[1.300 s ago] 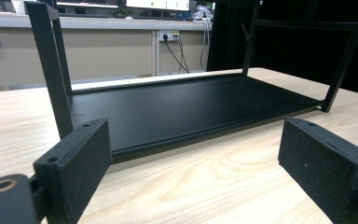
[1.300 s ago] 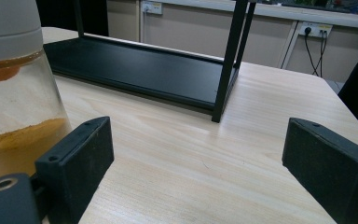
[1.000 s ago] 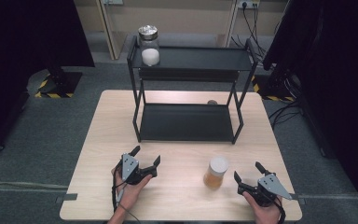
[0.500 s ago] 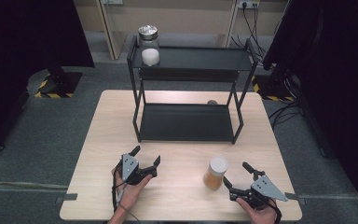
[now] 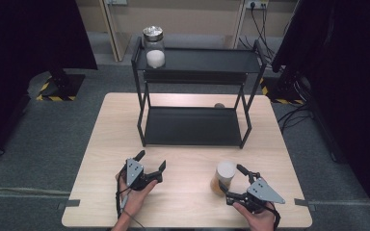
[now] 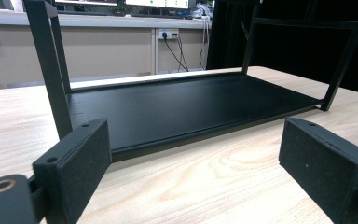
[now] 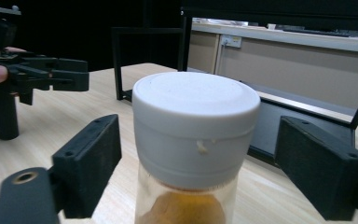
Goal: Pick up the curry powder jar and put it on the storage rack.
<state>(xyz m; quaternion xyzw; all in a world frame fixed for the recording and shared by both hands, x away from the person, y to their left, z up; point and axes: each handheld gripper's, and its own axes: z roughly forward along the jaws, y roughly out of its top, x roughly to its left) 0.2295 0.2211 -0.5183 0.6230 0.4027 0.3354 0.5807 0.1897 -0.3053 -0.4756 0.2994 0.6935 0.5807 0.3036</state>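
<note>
A clear jar (image 5: 224, 175) with a white lid and amber contents stands on the wooden table (image 5: 188, 159) near the front right. My right gripper (image 5: 230, 176) straddles it. In the right gripper view the jar (image 7: 196, 126) sits between the two pads (image 7: 91, 163), with a small gap on each side of the lid. These jaws have just been closing around the jar and do not press on it. My left gripper (image 5: 151, 160) rests at the front left, open with nothing between its pads (image 6: 81, 158), and faces the rack's lower shelf (image 6: 186, 107).
A black two-tier rack (image 5: 195, 127) stands at the table's middle back. A jar with a silver lid and white contents (image 5: 154, 48) stands on the left end of its top shelf. A small brown object (image 5: 219, 105) lies behind the rack.
My right gripper has moved left to the jar, so its jaws now flank the jar, and they have narrowed. The left gripper and the jar have not moved.
</note>
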